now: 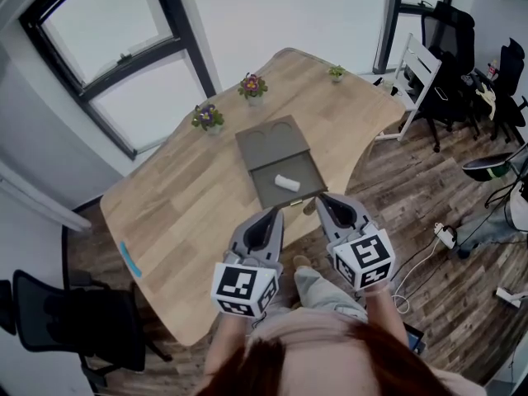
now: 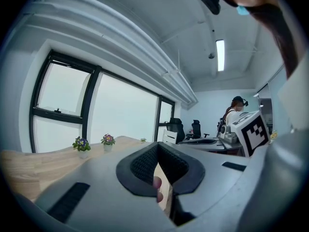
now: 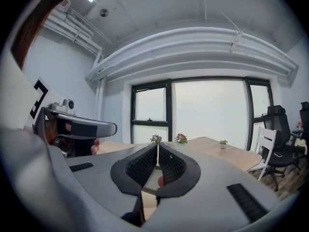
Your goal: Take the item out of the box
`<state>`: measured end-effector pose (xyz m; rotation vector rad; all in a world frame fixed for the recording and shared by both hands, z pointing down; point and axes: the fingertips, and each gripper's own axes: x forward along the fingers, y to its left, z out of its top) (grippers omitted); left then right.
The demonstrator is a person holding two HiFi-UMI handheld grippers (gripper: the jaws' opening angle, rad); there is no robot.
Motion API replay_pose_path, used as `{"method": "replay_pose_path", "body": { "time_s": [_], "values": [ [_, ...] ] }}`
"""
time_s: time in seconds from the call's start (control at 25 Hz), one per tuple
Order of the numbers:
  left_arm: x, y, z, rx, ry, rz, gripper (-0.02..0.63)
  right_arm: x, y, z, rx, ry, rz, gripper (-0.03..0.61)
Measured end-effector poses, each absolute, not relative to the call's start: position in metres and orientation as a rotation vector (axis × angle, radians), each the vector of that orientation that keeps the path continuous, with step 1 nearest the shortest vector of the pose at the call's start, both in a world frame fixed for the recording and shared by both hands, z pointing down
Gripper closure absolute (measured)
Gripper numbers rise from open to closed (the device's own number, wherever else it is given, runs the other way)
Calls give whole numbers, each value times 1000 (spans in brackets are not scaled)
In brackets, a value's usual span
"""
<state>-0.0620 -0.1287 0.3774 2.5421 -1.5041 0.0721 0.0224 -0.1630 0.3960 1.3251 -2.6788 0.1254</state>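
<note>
A flat dark-grey box (image 1: 272, 143) lies open on the wooden table (image 1: 190, 205), its lid folded back toward the window. A small white item (image 1: 287, 182) rests in the box's near tray. Both grippers hover at the table's near edge, just short of the box. The left gripper (image 1: 276, 213) (image 2: 158, 145) has its jaw tips together with nothing between them. To its right, the right gripper (image 1: 323, 198) (image 3: 158, 145) is shut and empty too. Neither touches the box or the item.
Three small flower pots stand along the table's far side (image 1: 208, 118) (image 1: 252, 86) (image 1: 336, 73). A blue strip (image 1: 129, 259) lies near the left edge. A white chair (image 1: 417, 73) and black office chairs (image 1: 462, 64) stand at the right; another black chair (image 1: 74, 320) stands lower left.
</note>
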Motion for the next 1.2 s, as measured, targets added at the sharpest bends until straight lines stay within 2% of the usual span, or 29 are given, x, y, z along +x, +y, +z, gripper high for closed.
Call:
{"method": "replay_pose_path", "body": {
  "time_s": [0.84,1.2],
  "values": [
    [-81,-222,412,2433,-1622,131,612,-11,-260,446,1048,-2666,199,574],
    [-91,-246,434,2373,-1619,144,612,-34,-284,473,895,-2628,203,553]
  ]
}}
